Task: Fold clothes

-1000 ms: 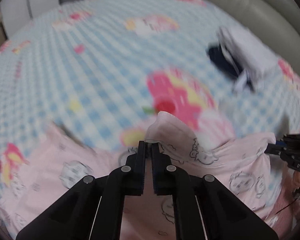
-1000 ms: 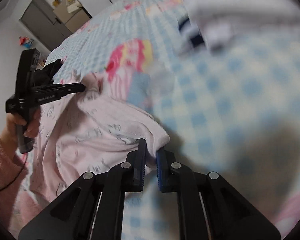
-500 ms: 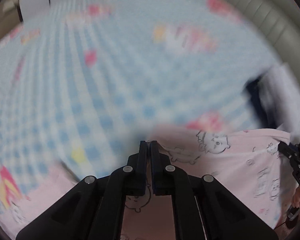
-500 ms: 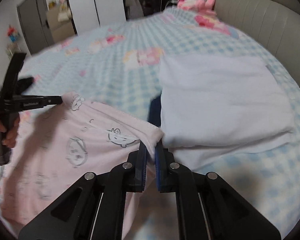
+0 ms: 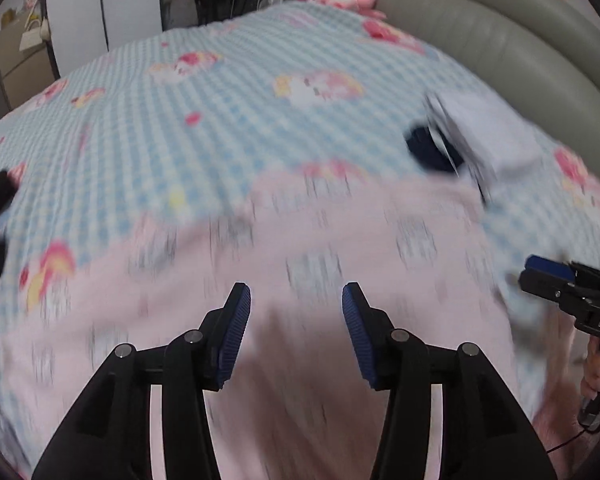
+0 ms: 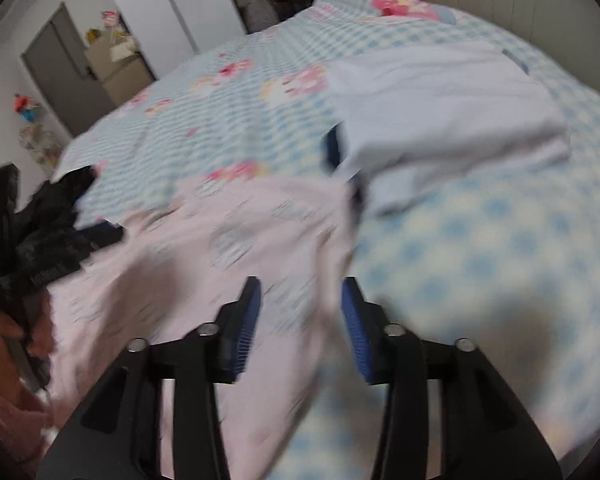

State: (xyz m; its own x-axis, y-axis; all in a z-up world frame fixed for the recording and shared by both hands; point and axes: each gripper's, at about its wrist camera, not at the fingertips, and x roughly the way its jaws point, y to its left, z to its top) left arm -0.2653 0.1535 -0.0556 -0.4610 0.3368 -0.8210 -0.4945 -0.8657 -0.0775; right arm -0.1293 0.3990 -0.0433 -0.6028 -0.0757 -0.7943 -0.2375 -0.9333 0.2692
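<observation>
Over the near part of the bed, the left tool tilts steeply down with its jaws opening, blue pads well apart and nothing pinched between them; the pink printed garment lies spread flat beneath. To its right the right tool is angled the same way, jaws also opening, with the garment's right edge lying under the gap and not gripped. A hand shows at the right tool's grip. Half a second ago both tools were clamped on the garment's far corners; now those corners are released onto the checked bedsheet. Beyond the garment to the right sits a folded pale stack over something dark blue.
</observation>
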